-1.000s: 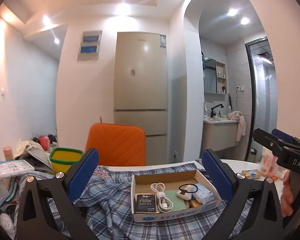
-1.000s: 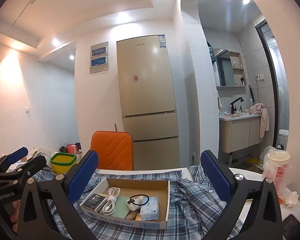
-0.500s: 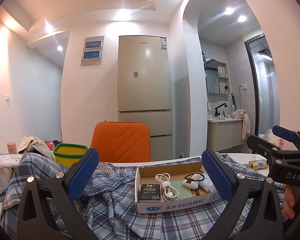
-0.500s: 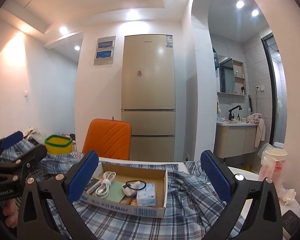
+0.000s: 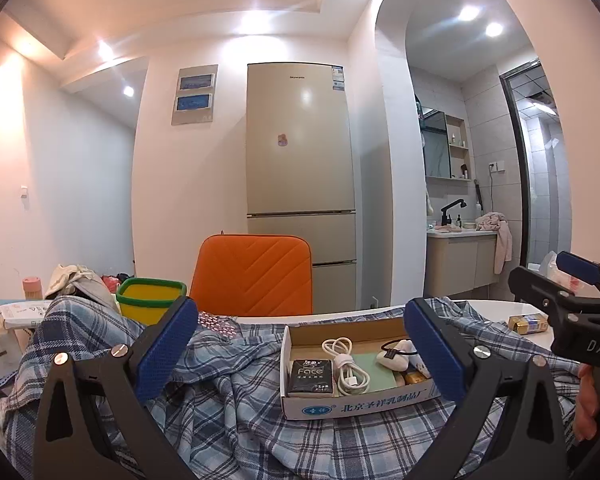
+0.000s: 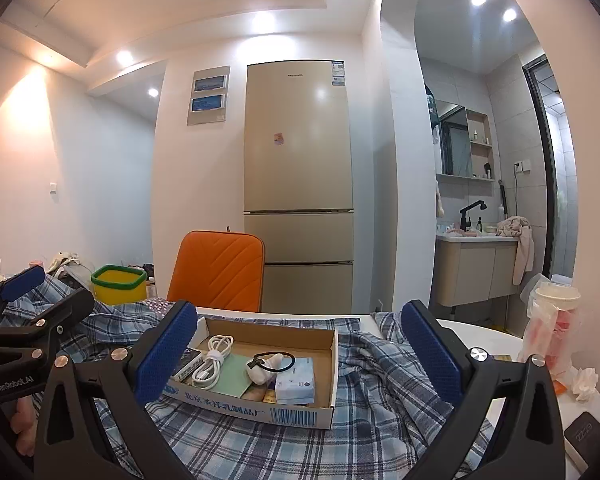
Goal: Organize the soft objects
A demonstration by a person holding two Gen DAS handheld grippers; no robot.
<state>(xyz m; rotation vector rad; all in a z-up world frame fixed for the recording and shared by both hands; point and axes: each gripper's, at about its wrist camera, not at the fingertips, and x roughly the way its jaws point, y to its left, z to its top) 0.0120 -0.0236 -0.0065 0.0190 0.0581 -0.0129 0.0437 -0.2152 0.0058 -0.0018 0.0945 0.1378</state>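
Left gripper (image 5: pixel 300 344): jaws stood wide apart, holding nothing; the body read "GenRobot.AI" in the right wrist view.
Green-rimmed tub (image 5: pixel 151 296): yellow, at the far left of the tabletop (image 6: pixel 476 330), behind the cloth.
Plaid shirt (image 5: pixel 228 408): blue, white and grey checks, rumpled in soft folds, spread across the white tabletop with its long axis running left to right; it lay under the box and reached both sides of it.
Cardboard box (image 5: pixel 364 404): open-topped, resting on the shirt, long side left to right; blue Chinese print along the front wall, too small to read surely.
Black packet (image 5: pixel 311 376): in the box's left end, marked "Face".
White cable (image 5: pixel 346 364): coiled just right of the packet.
Black hair tie (image 6: pixel 274 360): lying over a pale lump in the box.
Fridge (image 5: pixel 300 184): beige, brand lettering on top, unreadable.
Right gripper (image 6: pixel 298 344): jaws stood wide apart, empty; its side read "DAS" in the left wrist view.
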